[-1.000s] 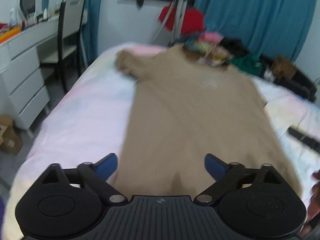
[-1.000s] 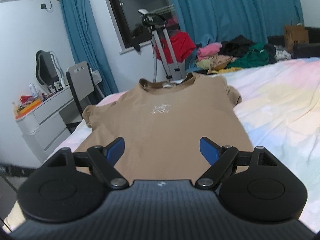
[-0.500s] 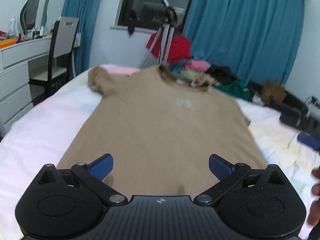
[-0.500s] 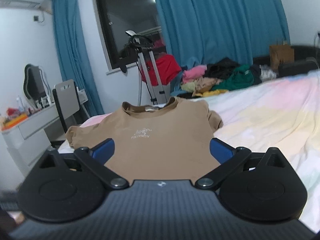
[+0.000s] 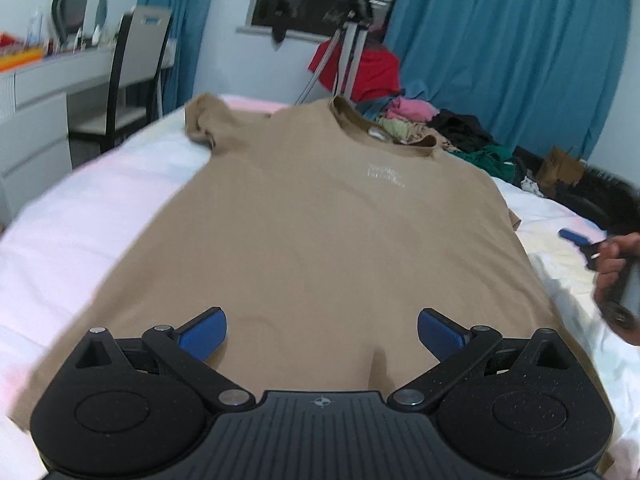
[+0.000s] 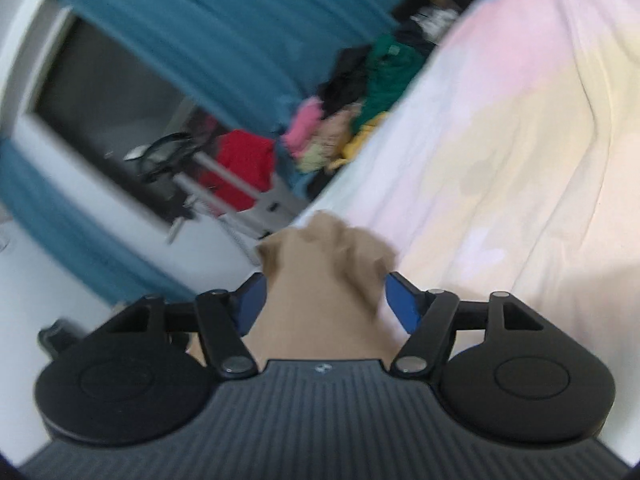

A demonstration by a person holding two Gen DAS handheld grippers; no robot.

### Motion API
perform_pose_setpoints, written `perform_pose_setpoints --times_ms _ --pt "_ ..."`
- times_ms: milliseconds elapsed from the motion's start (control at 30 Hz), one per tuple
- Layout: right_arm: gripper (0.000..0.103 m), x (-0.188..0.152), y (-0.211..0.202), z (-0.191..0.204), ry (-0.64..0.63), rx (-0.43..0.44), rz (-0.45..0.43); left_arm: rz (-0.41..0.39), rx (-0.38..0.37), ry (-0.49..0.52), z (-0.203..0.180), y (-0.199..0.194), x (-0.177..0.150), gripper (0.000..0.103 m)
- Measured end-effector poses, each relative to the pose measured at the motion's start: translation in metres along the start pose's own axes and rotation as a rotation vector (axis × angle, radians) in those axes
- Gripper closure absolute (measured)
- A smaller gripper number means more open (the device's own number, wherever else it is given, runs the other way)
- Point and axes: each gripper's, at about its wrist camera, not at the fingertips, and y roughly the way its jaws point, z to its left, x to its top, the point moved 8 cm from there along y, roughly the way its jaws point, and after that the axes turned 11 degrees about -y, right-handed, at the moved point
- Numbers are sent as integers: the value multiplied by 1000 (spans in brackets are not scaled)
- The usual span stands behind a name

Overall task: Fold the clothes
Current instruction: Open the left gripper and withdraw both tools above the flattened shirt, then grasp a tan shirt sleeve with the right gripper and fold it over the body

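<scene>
The tan T-shirt [image 5: 320, 240] lies flat and front side up on the bed [image 5: 80, 216], its hem near the left tongs [image 5: 322, 334] and its collar far ahead of them. I judge that the spreading is finished and the first fold is now in preparation, starting from a sleeve.

The left tongs hover low over the hem. Their blue pads stand wide apart with only flat cloth under the gap, so they hold nothing.

The right tongs [image 6: 324, 296] are beside the shirt on its right edge, tilted strongly in a blurred view. The bunched right sleeve [image 6: 326, 248] lies between their pads [image 6: 250, 300], which are also open and not pressing the cloth.

The next move probably asks the right tongs to close on this sleeve and carry it across the body. The left tongs should take the hem corner on the same side so the fold stays straight.
</scene>
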Motion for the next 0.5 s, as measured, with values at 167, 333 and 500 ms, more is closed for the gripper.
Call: perform_pose_setpoints --times_ms 167,333,500 --pt "52 8 61 -24 22 16 14 -73 -4 -20 -5 21 11 0" --pt "55 7 109 -19 -133 -21 83 -118 -62 6 -15 45 18 0" --pt "92 -5 123 7 -288 23 146 -51 -82 7 -10 65 11 0"
